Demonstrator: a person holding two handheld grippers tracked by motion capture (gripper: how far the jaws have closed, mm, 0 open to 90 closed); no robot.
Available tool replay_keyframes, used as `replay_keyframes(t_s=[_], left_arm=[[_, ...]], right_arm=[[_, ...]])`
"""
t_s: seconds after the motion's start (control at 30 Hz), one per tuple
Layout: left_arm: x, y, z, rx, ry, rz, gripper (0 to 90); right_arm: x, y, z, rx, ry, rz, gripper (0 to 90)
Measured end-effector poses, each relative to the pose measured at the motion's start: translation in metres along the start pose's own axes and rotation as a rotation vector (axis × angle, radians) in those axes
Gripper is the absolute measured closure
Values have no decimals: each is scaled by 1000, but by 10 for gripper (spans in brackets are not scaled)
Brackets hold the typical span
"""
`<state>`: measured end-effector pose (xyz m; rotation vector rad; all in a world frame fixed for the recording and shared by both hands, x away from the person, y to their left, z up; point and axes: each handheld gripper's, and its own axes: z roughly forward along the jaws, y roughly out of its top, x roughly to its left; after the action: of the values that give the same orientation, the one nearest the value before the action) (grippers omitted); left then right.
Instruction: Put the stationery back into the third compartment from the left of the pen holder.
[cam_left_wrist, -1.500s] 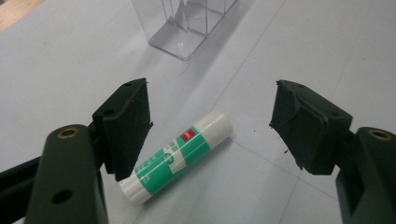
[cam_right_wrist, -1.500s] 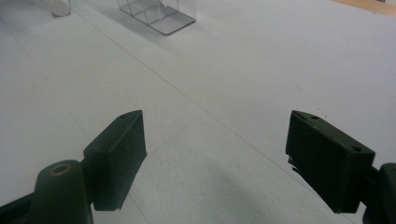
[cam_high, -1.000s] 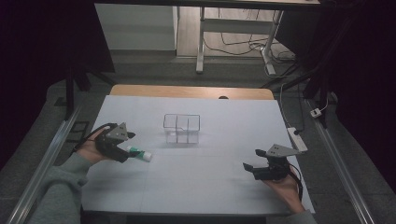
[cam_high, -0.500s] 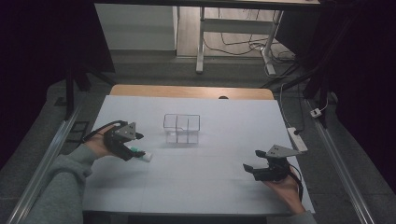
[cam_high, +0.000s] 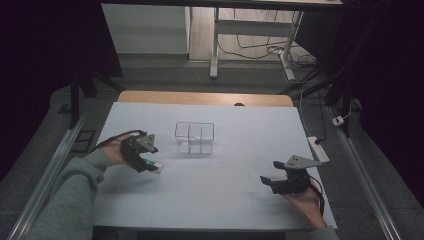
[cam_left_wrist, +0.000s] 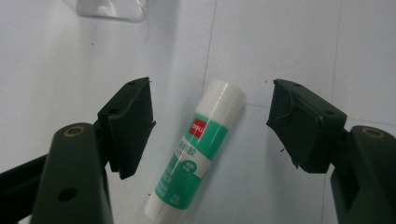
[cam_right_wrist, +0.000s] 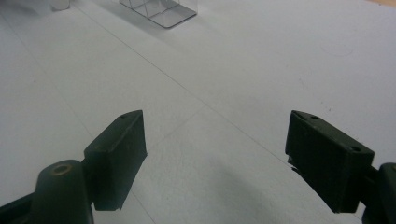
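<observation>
Left claw (cam_left_wrist: 212, 126) dropped, wide apart w/ smooth cylindrical glue stick (cam_left_wrist: 195, 149) between; right claw (cam_right_wrist: 215, 158) also agape.

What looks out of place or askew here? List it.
Nothing looks damaged or spilled. The glue stick lies flat on the white table, slanted between the open left gripper fingers, untouched. The clear divided box stands upright. The right gripper is open above bare table.

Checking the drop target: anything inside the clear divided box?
The clear divided box looks empty in the high view: through its walls only the white table sheet shows. The glue stick lies outside it, on the sheet between the open left gripper jaws.
</observation>
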<state>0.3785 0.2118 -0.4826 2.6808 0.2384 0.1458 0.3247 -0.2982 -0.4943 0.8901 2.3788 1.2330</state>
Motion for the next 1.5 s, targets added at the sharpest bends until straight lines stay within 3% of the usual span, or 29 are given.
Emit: replay_keyframes(t_s=[0.27, 0.3, 0.5, 0.73, 0.93, 1.07, 1.33, 1.5], left_arm=[[3, 4, 11, 41, -37, 41, 325], [3, 6, 14, 72, -40, 64, 339], [3, 11, 20, 129, -53, 111, 361], [4, 12, 26, 150, -69, 141, 409], [4, 11, 29, 161, -48, 194, 508], [3, 11, 34, 198, -60, 220, 549], [3, 10, 33, 192, -74, 270, 628], [2, 9, 30, 194, -48, 269, 642]], right_arm=[[0, -1, 1, 4, 0, 4, 198], [0, -1, 2, 4, 1, 4, 198], [0, -1, 3, 9, -1, 4, 198], [0, -1, 3, 13, -2, 4, 198], [0, -1, 3, 13, -3, 2, 198], [0, -1, 3, 15, -2, 2, 198], [0, -2, 3, 15, -2, 1, 198], [0, -1, 3, 19, -3, -1, 198]])
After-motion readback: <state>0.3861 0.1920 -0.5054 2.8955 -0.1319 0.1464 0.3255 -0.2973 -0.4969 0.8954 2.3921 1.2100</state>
